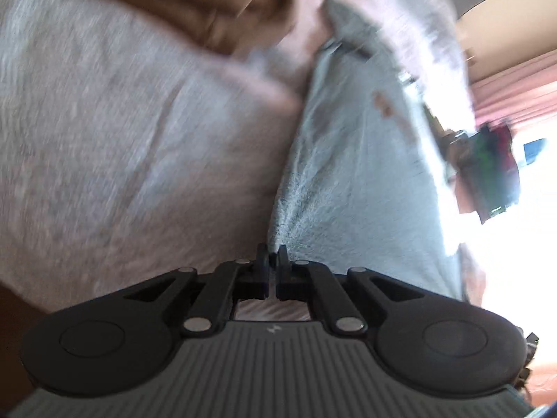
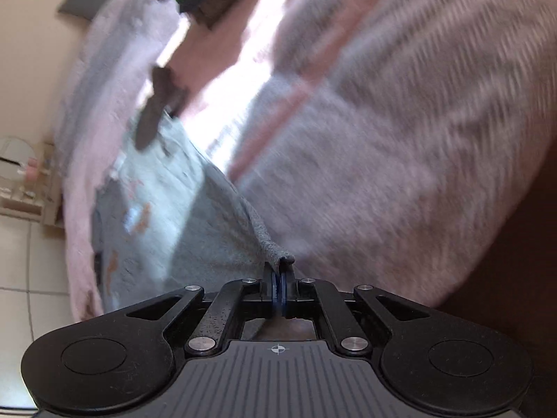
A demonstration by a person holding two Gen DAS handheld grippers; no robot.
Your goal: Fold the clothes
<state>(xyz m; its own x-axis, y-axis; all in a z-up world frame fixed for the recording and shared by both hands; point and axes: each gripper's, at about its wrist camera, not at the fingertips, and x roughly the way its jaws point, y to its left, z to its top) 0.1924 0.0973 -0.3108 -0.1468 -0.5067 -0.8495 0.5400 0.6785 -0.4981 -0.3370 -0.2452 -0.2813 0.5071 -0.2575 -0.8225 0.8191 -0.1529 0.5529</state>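
Observation:
A light grey-blue garment [image 1: 348,160] with small orange marks hangs stretched away from my left gripper [image 1: 272,256], which is shut on its edge. The same garment [image 2: 167,209] shows in the right wrist view, and my right gripper [image 2: 279,271] is shut on a folded corner of it. A dark shape [image 2: 156,111], likely the other gripper, shows at the garment's far end. Both views are blurred by motion.
A pinkish-grey striped bed cover [image 1: 115,146] lies under the garment and also fills the right wrist view [image 2: 400,139]. A brown cloth [image 1: 209,7] lies at the top. Folded dark, red and green clothes [image 1: 494,170] sit further off. A tiled floor [image 2: 21,261] and a shelf [image 2: 31,188] are at the left.

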